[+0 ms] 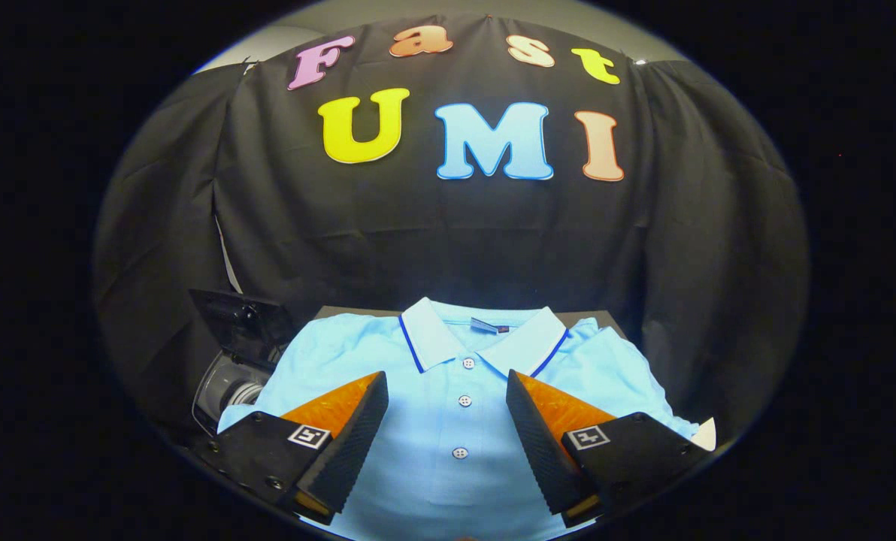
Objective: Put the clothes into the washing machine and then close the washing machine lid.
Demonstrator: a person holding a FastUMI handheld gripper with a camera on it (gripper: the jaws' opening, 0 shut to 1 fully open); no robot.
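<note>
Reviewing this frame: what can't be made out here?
- Washing machine, gripper view: beside the polo shirt; dark and partly hidden by the shirt, so drum and lid state unclear.
- Shirt's lower part: hidden under the open gripper jaws.
- Surface under the shirt: covered by it.

A dark counter shows as a thin edge behind a light blue polo shirt, which lies flat on it, buttoned, collar toward the booth wall, covering most of its top.
</note>
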